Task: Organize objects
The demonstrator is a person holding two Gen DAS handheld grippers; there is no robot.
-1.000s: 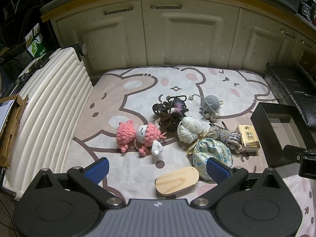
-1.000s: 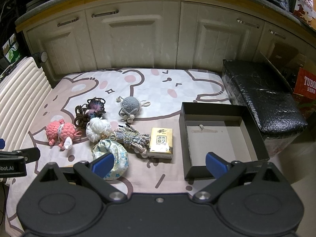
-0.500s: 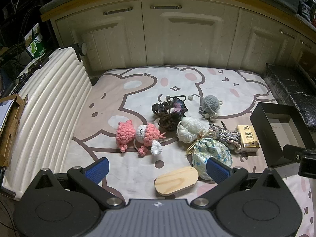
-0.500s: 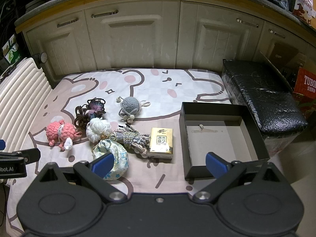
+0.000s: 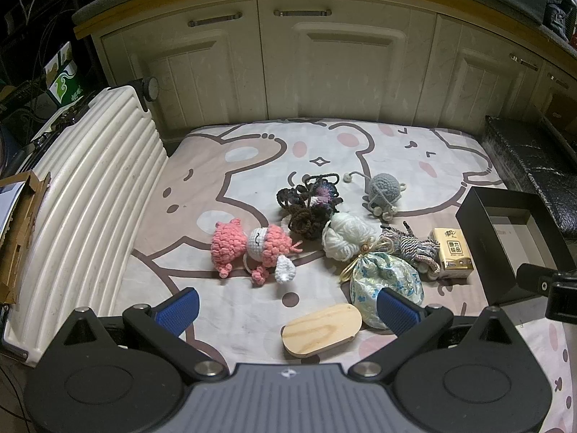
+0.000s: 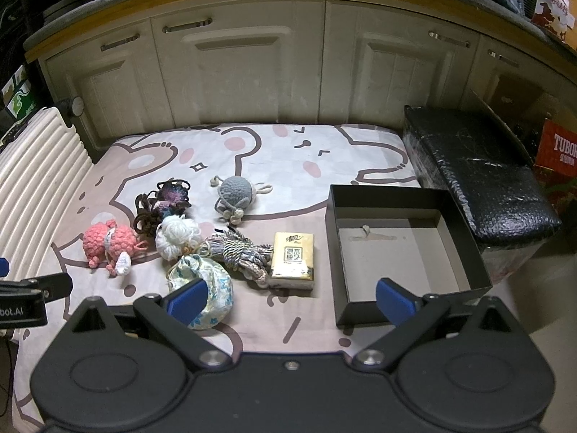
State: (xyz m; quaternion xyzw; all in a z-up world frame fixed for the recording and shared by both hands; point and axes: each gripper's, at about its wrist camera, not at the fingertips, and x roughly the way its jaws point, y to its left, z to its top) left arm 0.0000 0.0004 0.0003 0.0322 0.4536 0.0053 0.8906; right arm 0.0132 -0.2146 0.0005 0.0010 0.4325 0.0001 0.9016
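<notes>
Objects for sorting lie clustered on a cartoon-print mat (image 5: 252, 151), none yet in the black box (image 6: 465, 238), which sits open and nearly bare at the mat's right edge, likely the destination. Left tool (image 5: 286, 306) wide, holding nothing, hovering above a wooden oval board (image 5: 321, 328). Right tool (image 6: 290, 297) wide too, empty, between the floral pouch (image 6: 212, 281) and the box. Next out: tissue pack (image 6: 293, 254) just beside a striped cord bundle (image 6: 241, 252), white yarn ball (image 6: 178, 236), pink crochet doll (image 6: 108, 243). Farther: dark yarn tangle (image 6: 162, 202), grey crochet toy (image 6: 236, 191). Pouch partly hidden by a blue pad; small item inside the box too small to identify.
</notes>
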